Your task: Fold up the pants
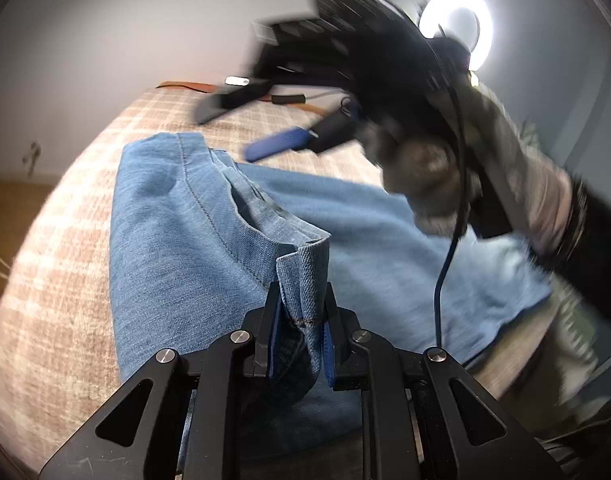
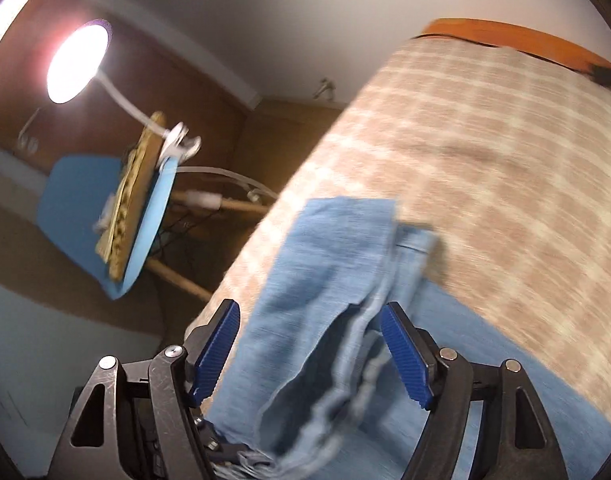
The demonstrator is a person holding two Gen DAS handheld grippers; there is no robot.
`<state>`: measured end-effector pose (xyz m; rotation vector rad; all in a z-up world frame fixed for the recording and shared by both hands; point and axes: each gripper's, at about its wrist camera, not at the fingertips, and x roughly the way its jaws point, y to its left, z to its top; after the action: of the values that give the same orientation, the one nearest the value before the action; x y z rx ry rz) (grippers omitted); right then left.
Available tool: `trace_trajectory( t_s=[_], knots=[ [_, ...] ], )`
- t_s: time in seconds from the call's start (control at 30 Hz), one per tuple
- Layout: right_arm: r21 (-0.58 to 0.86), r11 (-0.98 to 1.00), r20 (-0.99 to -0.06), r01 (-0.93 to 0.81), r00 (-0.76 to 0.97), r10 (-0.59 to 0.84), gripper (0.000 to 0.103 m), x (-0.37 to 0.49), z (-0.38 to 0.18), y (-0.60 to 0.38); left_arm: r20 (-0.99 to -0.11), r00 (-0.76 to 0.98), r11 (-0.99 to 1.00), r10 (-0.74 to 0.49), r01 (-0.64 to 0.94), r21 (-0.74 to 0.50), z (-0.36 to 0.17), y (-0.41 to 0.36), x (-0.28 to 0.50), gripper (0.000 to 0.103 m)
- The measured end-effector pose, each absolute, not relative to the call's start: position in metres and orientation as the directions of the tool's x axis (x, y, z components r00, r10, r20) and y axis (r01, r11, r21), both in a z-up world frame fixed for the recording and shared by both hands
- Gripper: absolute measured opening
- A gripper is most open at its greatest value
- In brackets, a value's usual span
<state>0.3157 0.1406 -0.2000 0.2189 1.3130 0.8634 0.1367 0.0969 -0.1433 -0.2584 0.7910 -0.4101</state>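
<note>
Light blue denim pants [image 1: 209, 240] lie on a beige checked bed cover [image 1: 53, 280]. My left gripper [image 1: 301, 320] is shut on a folded edge of the pants and holds it raised. In the left wrist view my right gripper [image 1: 241, 128] shows blurred above the far side of the pants, its fingers spread. In the right wrist view my right gripper [image 2: 311, 344] is open, with the pants [image 2: 317, 300] hanging loose between its blue pads [image 2: 405, 356], which stand apart from the cloth.
A bright ring lamp [image 1: 455, 20] stands behind the bed. In the right wrist view a blue chair [image 2: 105, 216] with a lamp [image 2: 77, 64] clipped on stands on the floor left of the bed. An orange bed frame edge [image 2: 505, 36] runs along the back.
</note>
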Motion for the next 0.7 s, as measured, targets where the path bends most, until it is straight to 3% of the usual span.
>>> trace_trajectory(
  t_s=[0.13,0.33,0.37,0.4,0.43,0.5,0.6,0.67,0.7],
  knots=[
    [0.642,0.677,-0.727,-0.360,-0.003,0.687,0.083,0.320,-0.206,0.119,-0.597,0.645,0.868,-0.478,0.245,-0.431,-0.139,0.117,0.132,0.015],
    [0.670,0.669,-0.717,-0.322,-0.048,0.695,0.082,0.330,-0.225,0.134,-0.590,0.648,0.870,-0.482,0.276,-0.409,-0.122,0.114,0.124,0.015],
    [0.666,0.677,-0.723,-0.315,-0.045,0.690,0.079,0.331,-0.228,0.138,-0.592,0.647,0.872,-0.480,0.277,-0.405,-0.120,0.114,0.125,0.015],
    [0.653,0.689,-0.732,-0.314,-0.031,0.680,0.068,0.332,-0.229,0.141,-0.596,0.646,0.874,-0.478,0.277,-0.400,-0.118,0.113,0.124,0.015],
    [0.634,0.705,-0.748,-0.317,-0.020,0.664,0.050,0.331,-0.229,0.144,-0.599,0.645,0.876,-0.474,0.275,-0.397,-0.114,0.114,0.124,0.015],
    [0.584,0.748,-0.788,-0.317,0.002,0.616,0.033,0.331,-0.229,0.146,-0.600,0.647,0.878,-0.470,0.270,-0.395,-0.110,0.114,0.125,0.015],
    [0.603,0.746,-0.771,-0.283,0.033,0.636,0.037,0.327,-0.223,0.130,-0.578,0.667,0.874,-0.471,0.261,-0.410,-0.102,0.121,0.127,0.015],
    [0.585,0.763,-0.779,-0.274,0.070,0.623,0.056,0.323,-0.214,0.117,-0.559,0.677,0.864,-0.479,0.254,-0.434,-0.101,0.126,0.123,0.015],
    [0.590,0.764,-0.775,-0.263,0.083,0.627,0.071,0.320,-0.210,0.108,-0.551,0.683,0.863,-0.479,0.249,-0.440,-0.099,0.128,0.121,0.015]
  ],
)
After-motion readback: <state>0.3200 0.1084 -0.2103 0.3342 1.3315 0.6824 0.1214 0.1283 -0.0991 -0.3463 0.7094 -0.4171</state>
